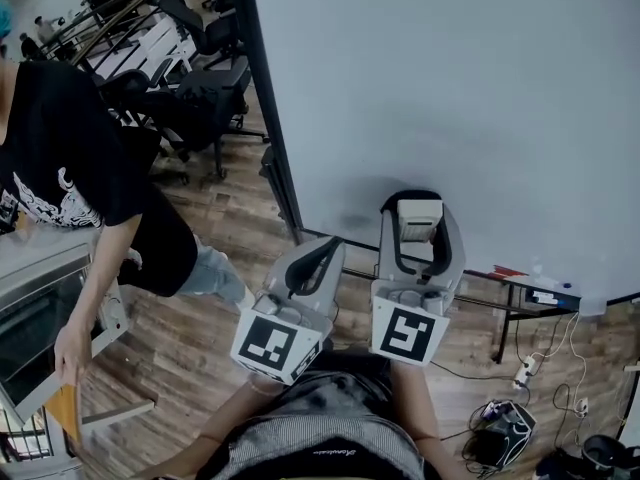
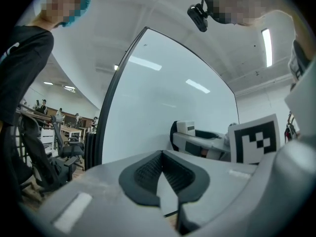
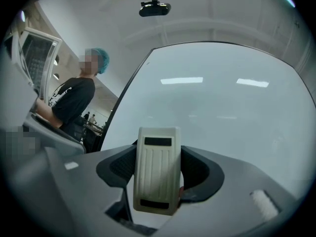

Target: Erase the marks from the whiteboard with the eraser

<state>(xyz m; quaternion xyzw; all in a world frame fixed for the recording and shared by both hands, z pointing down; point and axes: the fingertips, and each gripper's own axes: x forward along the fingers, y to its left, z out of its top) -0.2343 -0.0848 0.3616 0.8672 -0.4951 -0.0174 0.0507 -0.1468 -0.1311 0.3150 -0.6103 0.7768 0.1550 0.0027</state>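
1. At the near edge of the head view, two grippers are held up side by side before a large whiteboard, which fills the far right of the scene.
2. The eraser, a pale ribbed block, is pinched between the jaws of the right gripper. It is clamped on both sides by the black pads and is held upright, its ribbed back turned to the gripper's camera.
3. The eraser is held close against the lower part of the board, but whether it touches the surface cannot be told.
4. The left gripper is carried just left of the right one, and its jaws are pressed together with nothing between them. It is pointed at the board's dark left edge.
5. A faint grey smear, possibly only a shadow, is seen on the board just left of the eraser.
6. A person in a black printed T-shirt is seen standing on the wooden floor at the far left.
7. Office chairs are grouped beyond that person.
8. A power strip with cables is seen on the floor at the near right, below the board.
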